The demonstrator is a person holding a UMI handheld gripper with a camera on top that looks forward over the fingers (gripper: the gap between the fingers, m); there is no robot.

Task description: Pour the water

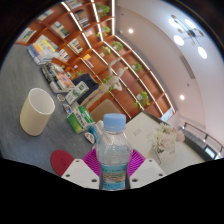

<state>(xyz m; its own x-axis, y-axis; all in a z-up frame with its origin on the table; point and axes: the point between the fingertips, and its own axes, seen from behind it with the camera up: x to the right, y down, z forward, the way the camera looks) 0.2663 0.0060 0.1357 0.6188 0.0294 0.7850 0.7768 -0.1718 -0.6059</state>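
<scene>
The table (45,145) holds a cream cup (37,110), standing apart from the water bottle (115,150). The gripper (114,172) clamps the capped bottle between both pads. Carrying seems underway; next, bring it over the cup, and the cap likely must come off.

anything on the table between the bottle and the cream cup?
Nothing stands there in the gripper view. The water bottle is between the gripper fingers; the cream cup stands beyond it on the grey table, with bare surface between.
</scene>
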